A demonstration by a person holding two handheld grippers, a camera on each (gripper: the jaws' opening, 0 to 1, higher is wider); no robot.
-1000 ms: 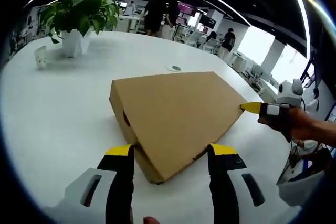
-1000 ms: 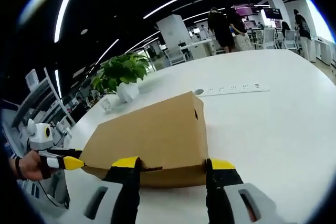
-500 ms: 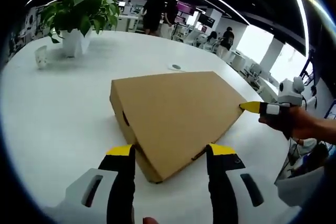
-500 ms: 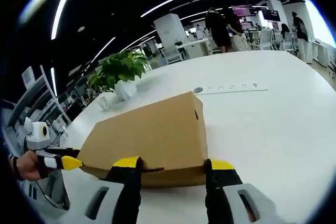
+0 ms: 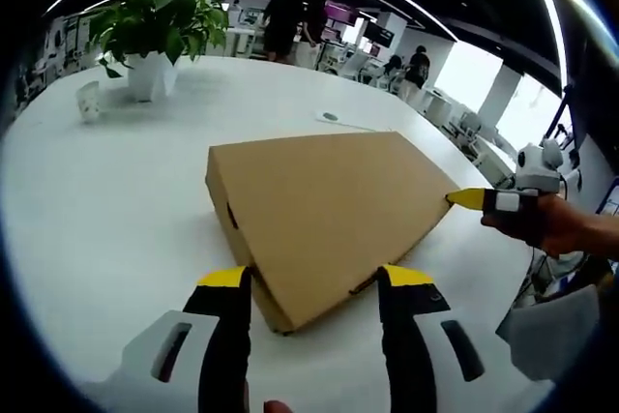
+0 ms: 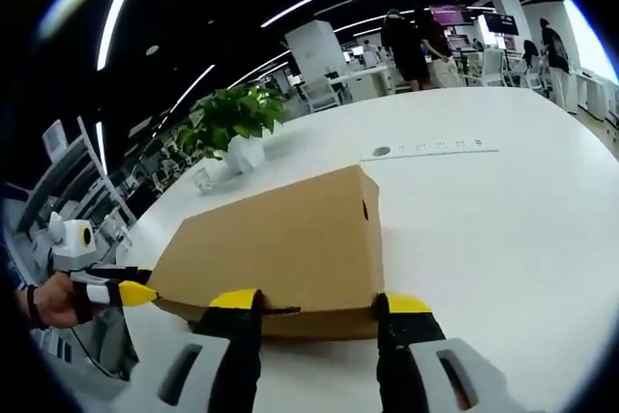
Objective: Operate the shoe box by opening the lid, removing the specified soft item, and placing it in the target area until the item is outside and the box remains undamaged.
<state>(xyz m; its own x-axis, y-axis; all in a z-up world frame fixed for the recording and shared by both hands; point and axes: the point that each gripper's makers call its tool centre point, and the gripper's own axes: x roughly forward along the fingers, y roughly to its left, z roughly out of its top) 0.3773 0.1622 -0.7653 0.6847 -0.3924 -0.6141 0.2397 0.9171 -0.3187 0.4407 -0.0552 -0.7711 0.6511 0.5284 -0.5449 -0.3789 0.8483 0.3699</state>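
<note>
So the shoe box (image 5: 324, 215) is sitting flat on the big white table (image 5: 106, 200), lid shut, plain brown cardboard with a small dark hole in the end wall. In the left gripper view the left gripper (image 5: 311, 282) has its yellow-tipped jaws spread wide apart, one on each side of the near corner of the box, right at the lid edge, not pinching anything. Off to the right in that view the right gripper (image 5: 474, 199) pokes in with a hand (image 5: 556, 229) wrapped around it, its yellow tip right at the far corner of the box. In the right gripper view it's the same deal from the other end: jaws wide apart, tips sitting at the near long edge of the lid, nothing clamped between them. Can't tell if the tips actually touch the cardboard. There's a potted plant (image 5: 153, 31) in a white pot and a small white cup (image 5: 89, 101) further back on the table, well apart from the box, and people (image 5: 290, 21) standing in the office behind.
</note>
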